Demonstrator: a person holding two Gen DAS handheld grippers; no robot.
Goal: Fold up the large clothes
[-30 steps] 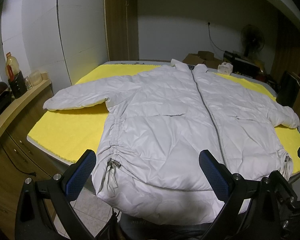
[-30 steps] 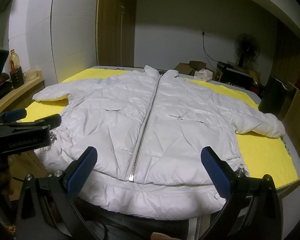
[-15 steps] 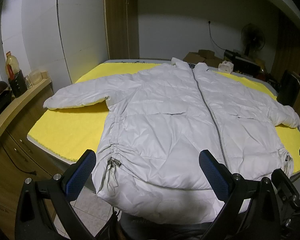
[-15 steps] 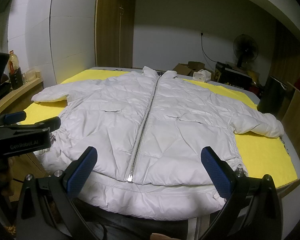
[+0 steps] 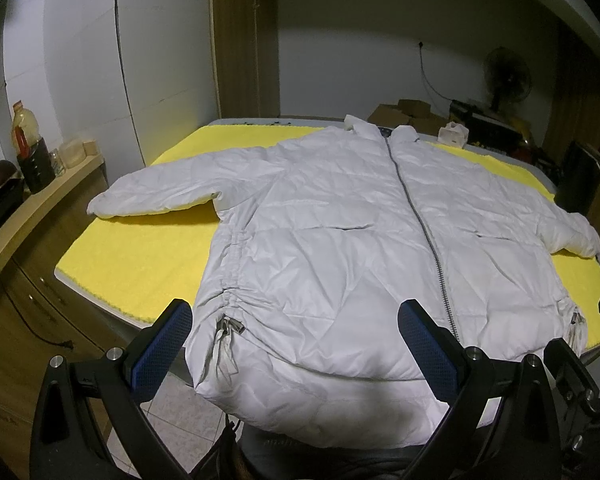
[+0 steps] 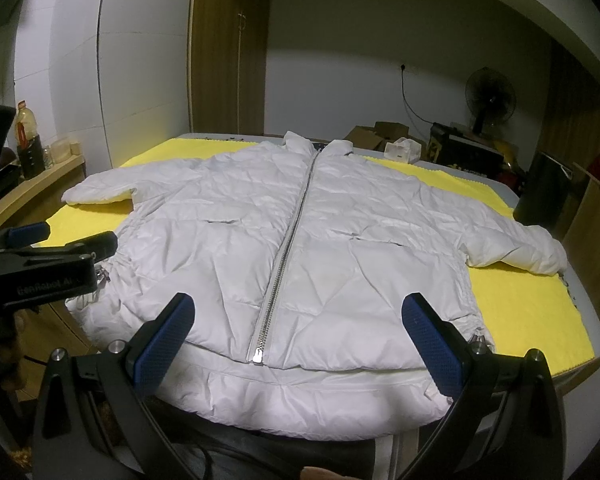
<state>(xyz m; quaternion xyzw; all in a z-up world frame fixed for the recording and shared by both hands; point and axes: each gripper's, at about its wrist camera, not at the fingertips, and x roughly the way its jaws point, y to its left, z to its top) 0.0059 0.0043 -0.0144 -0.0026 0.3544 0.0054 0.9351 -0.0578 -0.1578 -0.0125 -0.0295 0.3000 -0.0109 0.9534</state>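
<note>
Nothing has moved: my left gripper [image 5: 296,344] and right gripper [image 6: 300,340] stay spread, empty, before the jacket [image 6: 300,248] hem overhanging the table [image 5: 140,256].

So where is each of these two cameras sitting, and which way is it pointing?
Left wrist: sits on the left gripper, looking forward over the near hem of the white jacket toward the far wall; its two open blue-padded fingers show, and the right gripper's tip at the right edge.
Right wrist: sits on the right gripper, facing the same way, lined up near the zipper; its open fingers show, and the left gripper at the left edge.
Shared: jacket, yellow cloth, fan.
</note>
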